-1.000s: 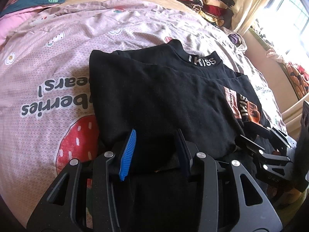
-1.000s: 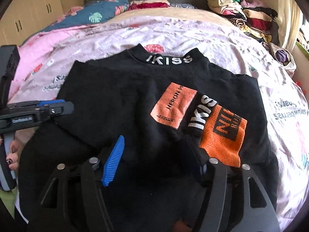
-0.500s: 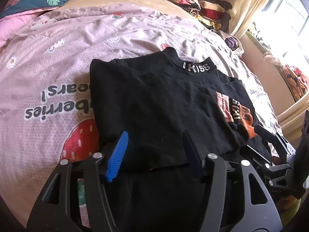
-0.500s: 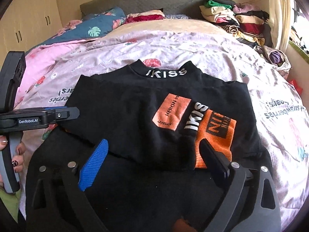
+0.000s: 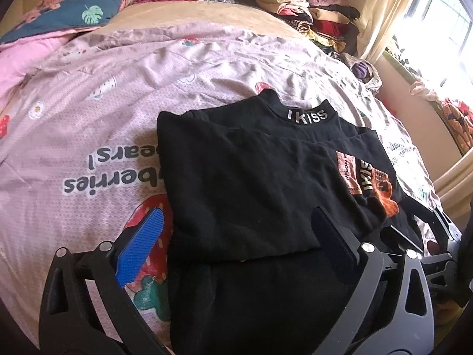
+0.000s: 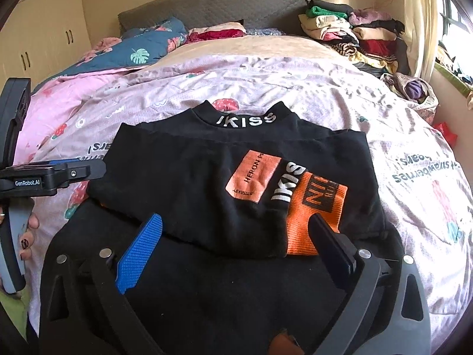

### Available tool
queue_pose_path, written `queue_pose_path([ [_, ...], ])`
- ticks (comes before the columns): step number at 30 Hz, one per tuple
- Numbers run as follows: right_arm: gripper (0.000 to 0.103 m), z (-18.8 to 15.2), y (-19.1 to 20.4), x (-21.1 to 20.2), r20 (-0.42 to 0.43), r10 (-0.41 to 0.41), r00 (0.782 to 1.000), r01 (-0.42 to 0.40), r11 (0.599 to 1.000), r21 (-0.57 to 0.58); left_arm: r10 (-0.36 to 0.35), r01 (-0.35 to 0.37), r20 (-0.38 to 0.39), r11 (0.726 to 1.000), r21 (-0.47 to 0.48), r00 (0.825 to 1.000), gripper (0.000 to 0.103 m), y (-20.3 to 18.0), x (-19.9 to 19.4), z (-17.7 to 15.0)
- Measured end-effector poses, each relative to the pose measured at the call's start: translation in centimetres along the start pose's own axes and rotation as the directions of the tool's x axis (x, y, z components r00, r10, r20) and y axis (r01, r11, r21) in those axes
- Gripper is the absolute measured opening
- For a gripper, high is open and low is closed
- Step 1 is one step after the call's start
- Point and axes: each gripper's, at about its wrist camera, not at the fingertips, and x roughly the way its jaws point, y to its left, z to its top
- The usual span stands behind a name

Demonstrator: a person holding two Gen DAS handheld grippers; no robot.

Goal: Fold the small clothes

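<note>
Left gripper [image 5: 236, 236] jaws just opened, spread wide, nothing pinched; right gripper [image 6: 236, 236] likewise spread and empty. Both hover over the near folded edge of the black top [image 6: 207, 183], lying flat on pink bedsheet [image 5: 88, 118].

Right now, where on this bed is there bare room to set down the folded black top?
Free: the pink strawberry sheet left of the black top, up to the blue leaf quilt, and the strip between its collar and the beige cover. Crowded: the far right corner with the stacked clothes, and the near edge under both open grippers.
</note>
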Motion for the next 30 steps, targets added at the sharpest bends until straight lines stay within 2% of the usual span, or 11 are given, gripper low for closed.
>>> queue_pose_path([
  [19, 0.098, 0.2, -0.3, -4.6, 0.092, -0.014, 0.996, 0.012, 1.0, 0.017, -0.028, 0.029, 0.035, 0.999, -0.027, 0.999, 0.093, -0.2, -2.6, -0.2],
  [30, 0.098, -0.2, -1.3, -7.2, 0.135, -0.011, 0.991, 0.007, 0.999, 0.036, -0.015, 0.016, 0.085, 1.0, -0.011, 0.996, 0.093, -1.6, -4.9, -0.7],
])
